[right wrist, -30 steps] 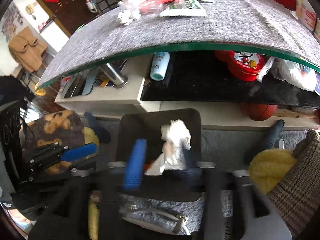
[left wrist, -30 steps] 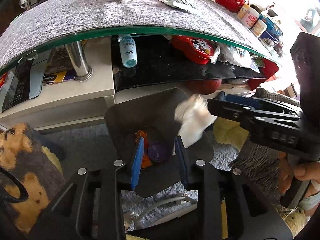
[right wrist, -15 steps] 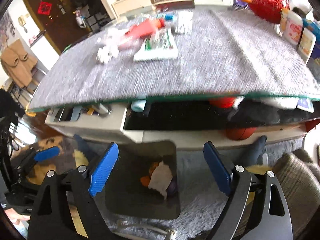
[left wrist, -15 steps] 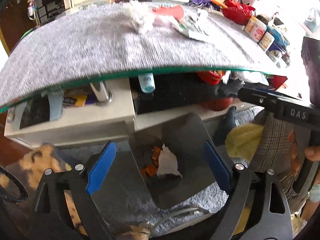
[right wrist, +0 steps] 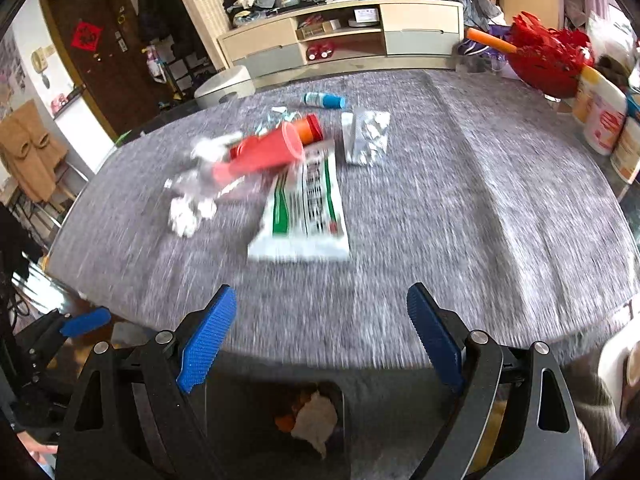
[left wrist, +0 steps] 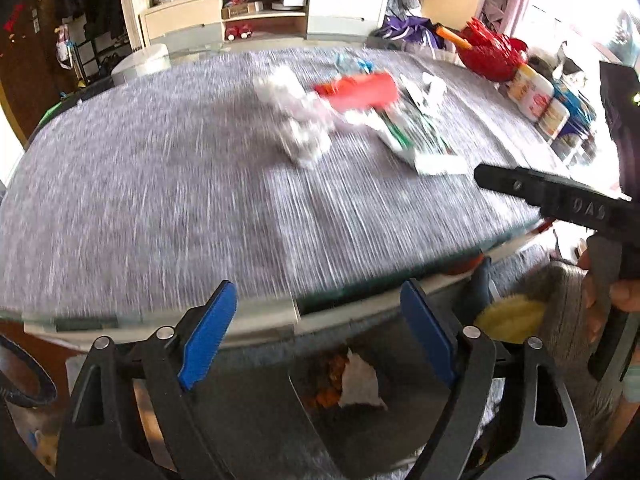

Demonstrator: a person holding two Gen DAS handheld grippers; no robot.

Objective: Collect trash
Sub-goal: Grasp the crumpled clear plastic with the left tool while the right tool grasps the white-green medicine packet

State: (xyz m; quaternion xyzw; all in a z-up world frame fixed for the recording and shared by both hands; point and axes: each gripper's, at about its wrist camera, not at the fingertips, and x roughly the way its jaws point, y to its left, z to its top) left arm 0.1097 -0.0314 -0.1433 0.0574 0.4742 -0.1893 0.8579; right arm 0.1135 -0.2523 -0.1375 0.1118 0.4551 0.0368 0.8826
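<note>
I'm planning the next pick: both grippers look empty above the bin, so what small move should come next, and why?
Probably reach the right gripper forward to the white-and-green wrapper: its jaws stand open and empty, the tissue lies in the bin, and that wrapper is the nearest litter on the table.

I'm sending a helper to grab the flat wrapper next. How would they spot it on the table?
On the grey table mat, look at the litter cluster near its middle. The white wrapper with green stripes lies flat at the cluster's near edge, just below the tipped red cup; it is the largest, flattest piece there.
</note>
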